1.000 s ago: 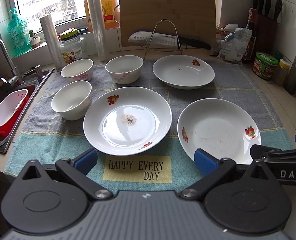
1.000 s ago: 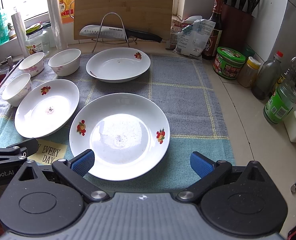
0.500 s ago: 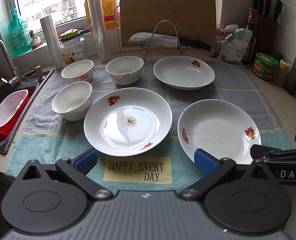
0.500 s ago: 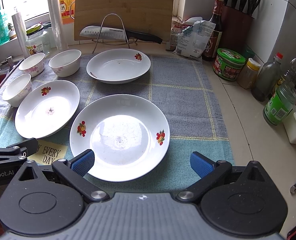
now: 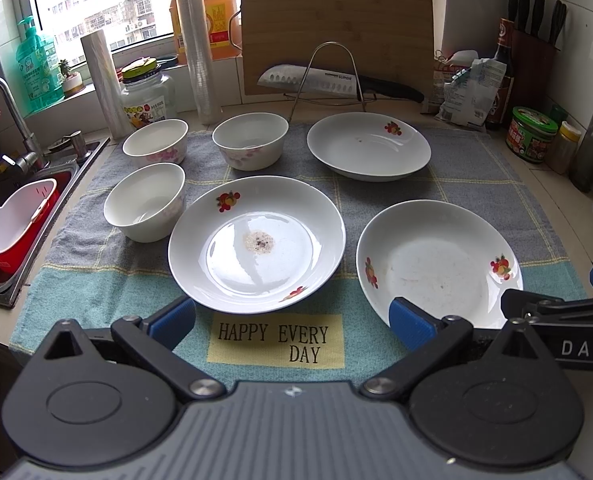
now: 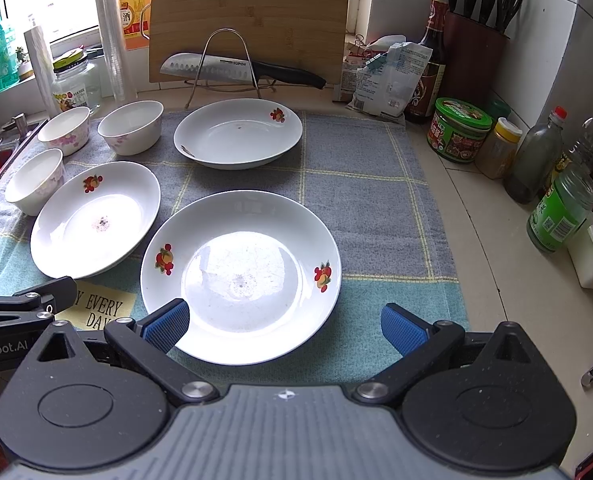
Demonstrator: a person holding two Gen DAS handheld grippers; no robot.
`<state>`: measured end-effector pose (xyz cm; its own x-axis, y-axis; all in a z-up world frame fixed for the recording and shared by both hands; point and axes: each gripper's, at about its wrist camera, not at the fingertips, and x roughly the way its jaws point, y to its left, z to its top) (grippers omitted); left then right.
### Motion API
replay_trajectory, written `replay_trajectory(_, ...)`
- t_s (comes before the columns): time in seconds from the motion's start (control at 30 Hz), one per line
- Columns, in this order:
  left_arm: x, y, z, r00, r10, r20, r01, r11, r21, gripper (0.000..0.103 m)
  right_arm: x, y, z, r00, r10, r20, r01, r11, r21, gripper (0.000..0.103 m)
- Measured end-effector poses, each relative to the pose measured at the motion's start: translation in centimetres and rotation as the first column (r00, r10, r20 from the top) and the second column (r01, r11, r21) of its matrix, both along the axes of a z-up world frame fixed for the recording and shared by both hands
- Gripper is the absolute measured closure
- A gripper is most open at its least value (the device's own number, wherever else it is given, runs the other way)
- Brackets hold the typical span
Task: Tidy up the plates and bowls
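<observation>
Glazed white plates, three of them, lie apart on the towel (image 5: 496, 184) covering the surface: near plate (image 6: 240, 276), middle plate (image 5: 256, 242), far plate (image 5: 368, 150). Three bowls (image 5: 144, 200) stand to their left, near the sink (image 5: 0, 216). Slick shallow rims could slip from the pads, and stacking hard could chip them; crumbs soil the middle plate's centre. Fruit prints mark the rims. Both jaws are spread and empty: right hand-held gripper (image 6: 282, 326) at the near plate's edge, left hand-held gripper (image 5: 292, 320) before the middle plate.
</observation>
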<state>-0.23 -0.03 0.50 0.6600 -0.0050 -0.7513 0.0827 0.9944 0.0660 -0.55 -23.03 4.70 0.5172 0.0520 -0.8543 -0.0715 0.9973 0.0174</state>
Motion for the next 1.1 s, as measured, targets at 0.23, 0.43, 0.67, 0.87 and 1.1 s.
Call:
replay_trajectory(0.23,-0.02,0.02,0.14,1.000,0.000,0.000,0.000,1.000,0.000,0.001,0.03,0.05,0.09,1.000,0.001,0.000,-0.001,1.000,-0.003,0.000)
replay_trajectory(0.43,0.02,0.16,0.44,1.000,-0.001,0.001,0.001,1.000,-0.002,0.001,0.12,0.11,0.20,1.000,0.001,0.000,-0.001,1.000,-0.002,0.000)
replay_trajectory(0.67,0.13,0.17,0.44,1.000,-0.004,0.002,0.004,1.000,-0.009,0.001,0.07,0.03,0.13,1.000,0.001,0.005,-0.001,1.000,-0.002,0.000)
replay_trajectory(0.87,0.11,0.31,0.14,1.000,-0.016,0.011,0.016,1.000,-0.021,0.001,0.00,-0.07,0.05,1.000,0.004,0.014,-0.004,1.000,0.001,0.000)
replay_trajectory(1.1,0.20,0.44,-0.15,0.998,-0.042,0.036,0.043,0.998,-0.038,0.001,-0.06,-0.08,0.00,0.999,0.007,0.032,-0.007,1.000,-0.001,0.000)
